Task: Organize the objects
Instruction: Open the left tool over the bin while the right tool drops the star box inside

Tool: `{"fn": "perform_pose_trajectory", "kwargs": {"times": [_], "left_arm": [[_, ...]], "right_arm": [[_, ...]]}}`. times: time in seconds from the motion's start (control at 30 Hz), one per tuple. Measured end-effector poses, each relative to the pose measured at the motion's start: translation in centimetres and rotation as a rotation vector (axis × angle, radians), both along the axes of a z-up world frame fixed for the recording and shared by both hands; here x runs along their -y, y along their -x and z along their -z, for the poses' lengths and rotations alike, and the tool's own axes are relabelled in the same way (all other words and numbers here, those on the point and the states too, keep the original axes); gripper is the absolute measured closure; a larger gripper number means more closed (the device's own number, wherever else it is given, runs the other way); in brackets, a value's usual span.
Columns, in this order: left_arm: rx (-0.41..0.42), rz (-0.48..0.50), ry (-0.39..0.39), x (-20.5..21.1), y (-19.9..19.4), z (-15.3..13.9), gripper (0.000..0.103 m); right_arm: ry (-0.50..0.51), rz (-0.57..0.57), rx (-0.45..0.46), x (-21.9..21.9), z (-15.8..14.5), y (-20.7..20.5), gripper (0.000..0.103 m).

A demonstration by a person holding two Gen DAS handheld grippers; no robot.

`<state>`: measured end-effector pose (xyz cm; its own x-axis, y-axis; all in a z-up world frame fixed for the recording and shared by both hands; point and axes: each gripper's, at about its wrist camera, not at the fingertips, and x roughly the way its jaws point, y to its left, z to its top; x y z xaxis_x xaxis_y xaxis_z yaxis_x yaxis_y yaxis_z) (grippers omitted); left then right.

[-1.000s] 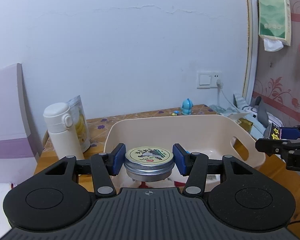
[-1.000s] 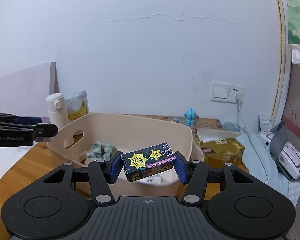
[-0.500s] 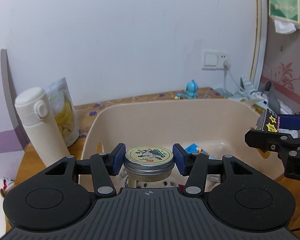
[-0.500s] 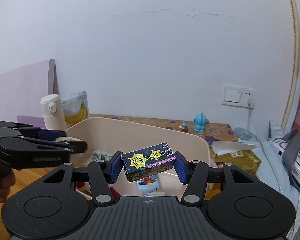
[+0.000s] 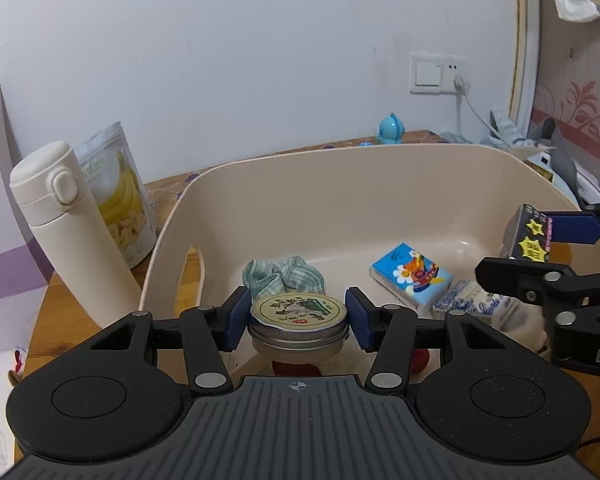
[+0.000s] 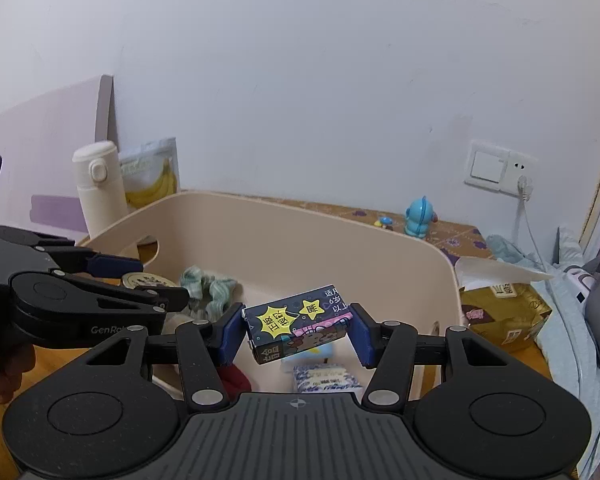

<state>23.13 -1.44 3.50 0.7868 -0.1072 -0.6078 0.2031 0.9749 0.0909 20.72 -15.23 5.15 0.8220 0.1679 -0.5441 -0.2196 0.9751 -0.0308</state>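
My left gripper (image 5: 298, 318) is shut on a round metal tin (image 5: 298, 320) with a cream printed lid, held over the near left part of the beige plastic basket (image 5: 340, 184). My right gripper (image 6: 296, 332) is shut on a small dark box (image 6: 298, 328) with yellow stars, held tilted over the basket (image 6: 300, 232). The box also shows at the right of the left wrist view (image 5: 526, 238). Inside the basket lie a green checked cloth (image 5: 284, 274), a blue tissue pack (image 5: 410, 274), a blue-and-white patterned pack (image 5: 472, 300) and something red (image 5: 294, 368).
A white thermos (image 5: 64, 224) and a banana chip bag (image 5: 120, 192) stand left of the basket. A blue toy figure (image 6: 420, 216) stands by the back wall. A gold bag (image 6: 504, 312), cloths and a grey-white device (image 6: 596, 300) lie to the right.
Both grippers have moved forward and over the basket, each still holding its object. The basket's inside and contents have come into view.
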Motion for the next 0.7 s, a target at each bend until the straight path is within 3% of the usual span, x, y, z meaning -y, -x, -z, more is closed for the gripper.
{"fn": "perform_pose_trajectory", "kwargs": {"times": [0.37,0.47,0.7], "left_arm": [[-0.003,-0.004,-0.027,0.6,-0.2,0.1,0.049],[0.009,0.001,-0.017,0.6,0.1,-0.4,0.043],[0.045,-0.004,-0.025,0.7,1.1,-1.6,0.032]], "right_arm": [[0.009,0.015,-0.027,0.1,0.7,-0.4,0.05],[0.017,0.015,-0.022,0.1,0.5,-0.2,0.041],[0.005,0.017,-0.005,0.6,-0.1,0.5,0.036]]}}
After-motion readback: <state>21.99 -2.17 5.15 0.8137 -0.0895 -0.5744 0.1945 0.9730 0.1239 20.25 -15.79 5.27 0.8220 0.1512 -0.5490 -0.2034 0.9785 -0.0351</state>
